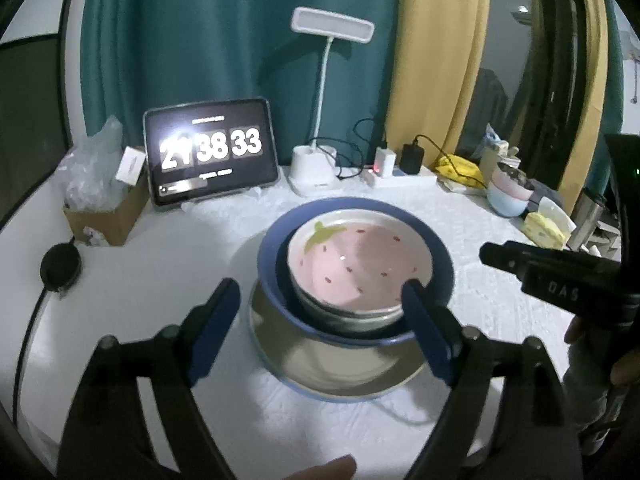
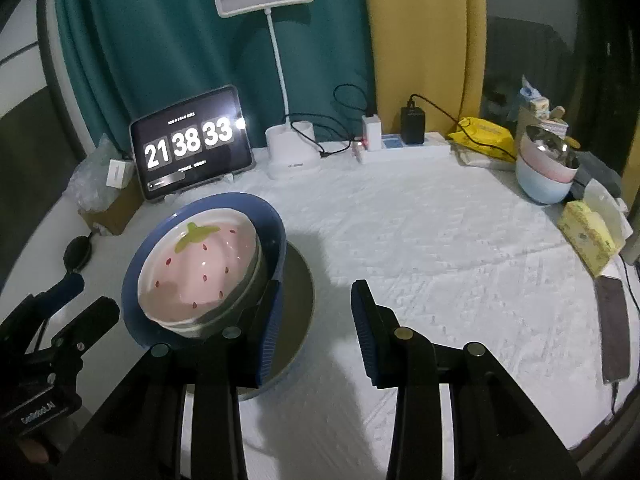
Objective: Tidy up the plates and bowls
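Observation:
A pink strawberry-pattern bowl (image 1: 360,260) sits nested on a second pale bowl inside a blue bowl (image 1: 272,264), and the stack rests tilted on a wide grey plate with a blue rim (image 1: 336,368). The stack also shows in the right wrist view: the pink bowl (image 2: 200,264), the blue bowl (image 2: 272,224), the plate (image 2: 300,300). My left gripper (image 1: 320,300) is open, its fingers on either side of the stack's near edge. My right gripper (image 2: 316,304) is open, just right of the stack, with its left finger against the blue bowl's rim.
A tablet clock (image 1: 212,152), white desk lamp (image 1: 312,172), power strip (image 1: 396,176) and cardboard box (image 1: 104,216) line the back of the white-clothed table. Stacked pastel bowls (image 2: 544,176), a yellow packet (image 2: 588,232) and a phone (image 2: 612,328) sit at the right.

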